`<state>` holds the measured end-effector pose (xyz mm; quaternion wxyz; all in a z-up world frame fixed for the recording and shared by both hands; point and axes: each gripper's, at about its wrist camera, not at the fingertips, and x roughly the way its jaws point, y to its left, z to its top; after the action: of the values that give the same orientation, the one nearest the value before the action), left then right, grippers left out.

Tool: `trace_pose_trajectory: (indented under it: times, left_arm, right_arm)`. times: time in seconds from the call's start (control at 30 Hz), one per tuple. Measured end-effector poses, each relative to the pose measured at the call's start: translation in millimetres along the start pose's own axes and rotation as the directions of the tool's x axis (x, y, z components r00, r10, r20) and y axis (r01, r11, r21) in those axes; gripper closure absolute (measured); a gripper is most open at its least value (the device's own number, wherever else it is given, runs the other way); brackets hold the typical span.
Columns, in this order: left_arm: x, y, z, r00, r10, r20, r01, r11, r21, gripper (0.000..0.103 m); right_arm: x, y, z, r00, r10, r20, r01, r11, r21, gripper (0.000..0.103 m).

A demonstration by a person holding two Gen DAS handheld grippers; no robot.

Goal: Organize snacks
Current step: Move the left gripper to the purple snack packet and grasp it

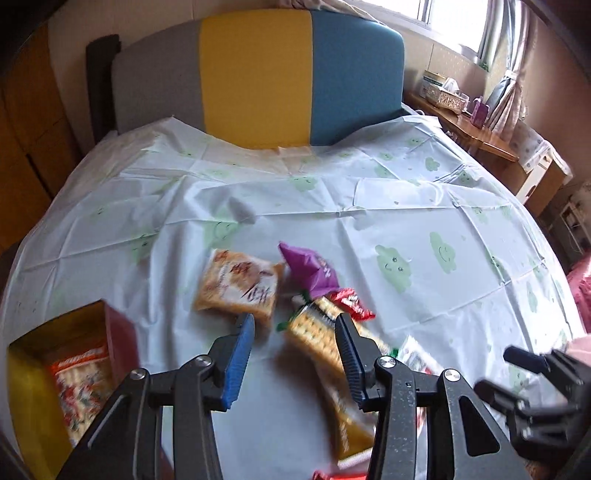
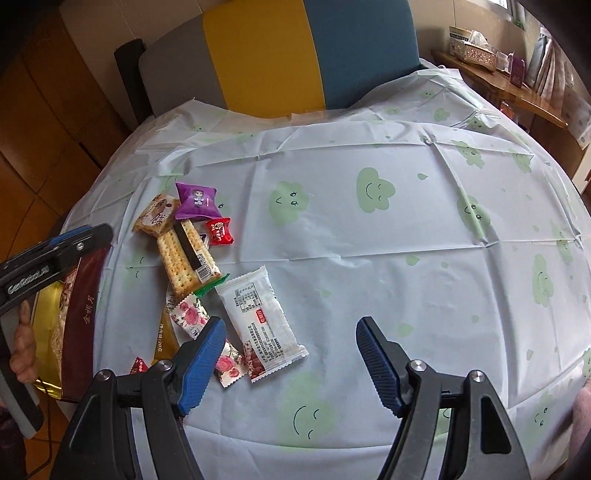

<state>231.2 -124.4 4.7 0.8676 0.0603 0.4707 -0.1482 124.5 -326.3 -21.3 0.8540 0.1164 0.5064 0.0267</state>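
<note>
Several snack packets lie in a loose pile on the cloth-covered table (image 2: pixel 369 258). A cracker pack (image 1: pixel 317 332) (image 2: pixel 184 254) lies under my open, empty left gripper (image 1: pixel 295 325). Beyond it are an orange-brown packet (image 1: pixel 240 284) (image 2: pixel 155 214), a purple packet (image 1: pixel 310 269) (image 2: pixel 197 201) and a small red candy (image 1: pixel 351 301) (image 2: pixel 219 230). A white packet (image 2: pixel 262 321) and a floral packet (image 2: pixel 199 321) lie beside my open, empty right gripper (image 2: pixel 291 328). A red and gold box (image 1: pixel 70 365) (image 2: pixel 77 317) at the left edge holds a snack bag (image 1: pixel 81 384).
A grey, yellow and blue headboard (image 1: pixel 258 81) rises behind the table. A wooden shelf (image 1: pixel 476 129) with a tissue box (image 1: pixel 447 94) stands at the right. A window (image 1: pixel 454 18) is above it. My left gripper also shows in the right wrist view (image 2: pixel 85 236).
</note>
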Motion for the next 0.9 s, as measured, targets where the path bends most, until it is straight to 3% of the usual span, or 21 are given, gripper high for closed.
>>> trace_pose_trajectory:
  times: [0.53,0.6,0.8,0.9]
  left_arm:
    - [90.5,-31.5,34.2,0.996,0.021,-0.09,-0.013,0.996,0.085,0.057]
    - [96.2,-34.6,34.2,0.995,0.02,-0.094,-0.01,0.995,0.101,0.072]
    - [97.5,-38.4,32.0,0.998,0.015,-0.066,-0.006,0.991,0.134,0.08]
    - [90.9,-42.6,33.3,0.999,0.003,-0.036,0.003,0.987,0.162,0.09]
  right_arm:
    - [-3.7,3.8,0.6,0.995,0.096,-0.018,-0.095,0.995,0.013,0.029]
    - [-4.0,4.6,0.7,0.994,0.103,-0.019,-0.103,0.995,0.014,0.029]
    - [-3.9,4.5,1.5,0.994,0.105,-0.022,-0.105,0.994,0.016,0.029]
    - [-3.6,4.8,1.3,0.994,0.105,-0.022,-0.105,0.994,0.012,0.029]
